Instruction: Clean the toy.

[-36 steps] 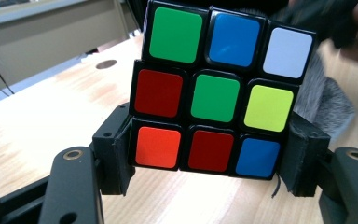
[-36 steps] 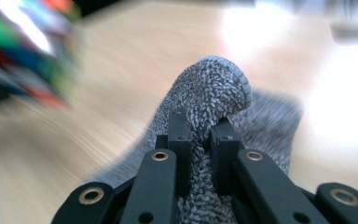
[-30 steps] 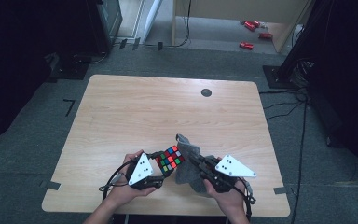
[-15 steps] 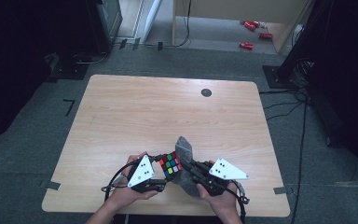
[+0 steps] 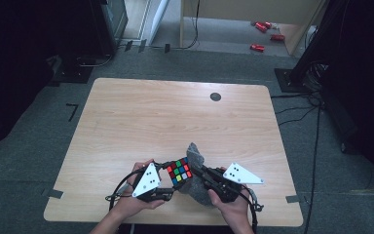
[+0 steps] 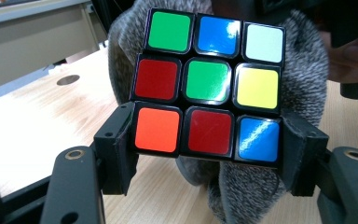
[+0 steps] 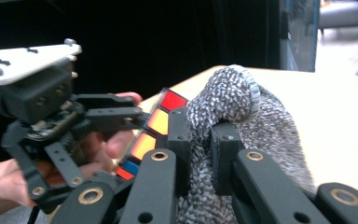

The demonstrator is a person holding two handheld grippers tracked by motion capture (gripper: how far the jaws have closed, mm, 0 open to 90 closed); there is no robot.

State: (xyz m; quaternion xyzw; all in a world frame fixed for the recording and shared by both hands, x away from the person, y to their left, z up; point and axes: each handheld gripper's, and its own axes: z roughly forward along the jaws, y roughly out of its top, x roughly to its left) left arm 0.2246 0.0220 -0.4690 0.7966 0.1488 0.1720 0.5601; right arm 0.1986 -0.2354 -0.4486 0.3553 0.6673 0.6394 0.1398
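A scrambled puzzle cube [image 5: 178,171] [image 6: 208,81] [image 7: 150,130] hangs just above the table's near edge, with my left gripper [image 5: 171,174] [image 6: 208,156] shut on its bottom row. Behind and right of the cube is a grey knitted cloth [image 5: 196,161] [image 6: 303,79] [image 7: 242,112]. My right gripper [image 5: 198,174] [image 7: 199,149] is shut on a fold of that cloth, which it holds against the cube's side. In the right gripper view the left gripper [image 7: 121,114] and the hand holding it appear at the left.
The wooden table [image 5: 175,117] has a dark round hole [image 5: 215,96] near its far edge. Red objects [image 5: 263,34] lie on the floor beyond the table. Cables [image 5: 316,112] trail on the grey floor at the right.
The right gripper and the grey cloth have shifted left, closer against the cube. The left gripper with the cube has stayed in place.
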